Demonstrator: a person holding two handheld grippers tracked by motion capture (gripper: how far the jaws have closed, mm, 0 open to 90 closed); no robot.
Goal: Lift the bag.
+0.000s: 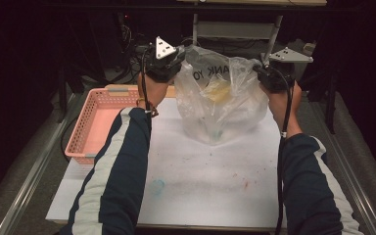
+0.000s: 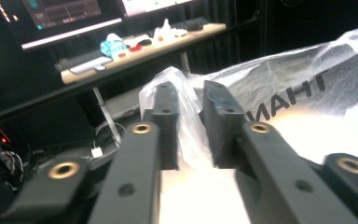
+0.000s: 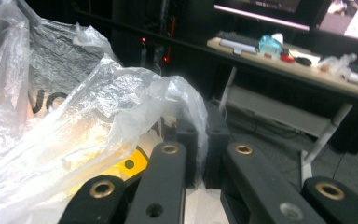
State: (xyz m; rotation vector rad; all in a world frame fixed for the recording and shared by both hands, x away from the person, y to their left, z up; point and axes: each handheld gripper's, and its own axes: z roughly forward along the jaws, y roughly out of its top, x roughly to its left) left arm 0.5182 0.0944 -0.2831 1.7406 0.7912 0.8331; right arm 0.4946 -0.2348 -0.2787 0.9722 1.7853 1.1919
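Note:
A clear plastic bag (image 1: 220, 98) with black lettering stands on the white sheet (image 1: 200, 171), stretched between my two grippers. Something yellow (image 1: 219, 90) lies inside it. My left gripper (image 1: 176, 61) is at the bag's top left corner; in the left gripper view its jaws (image 2: 190, 93) stand apart, with a bunch of the bag's film (image 2: 186, 121) loose in the gap. My right gripper (image 1: 267, 73) holds the top right corner; in the right gripper view its jaws (image 3: 203, 121) are pinched together on the bag's film (image 3: 74, 116), and the yellow thing (image 3: 135, 161) shows beneath.
A pink plastic basket (image 1: 98, 122) sits at the left of the sheet, close to my left forearm. A small bluish thing (image 1: 157, 186) lies on the sheet near its front. Beyond the table stands a desk (image 2: 135, 51) with screens and clutter.

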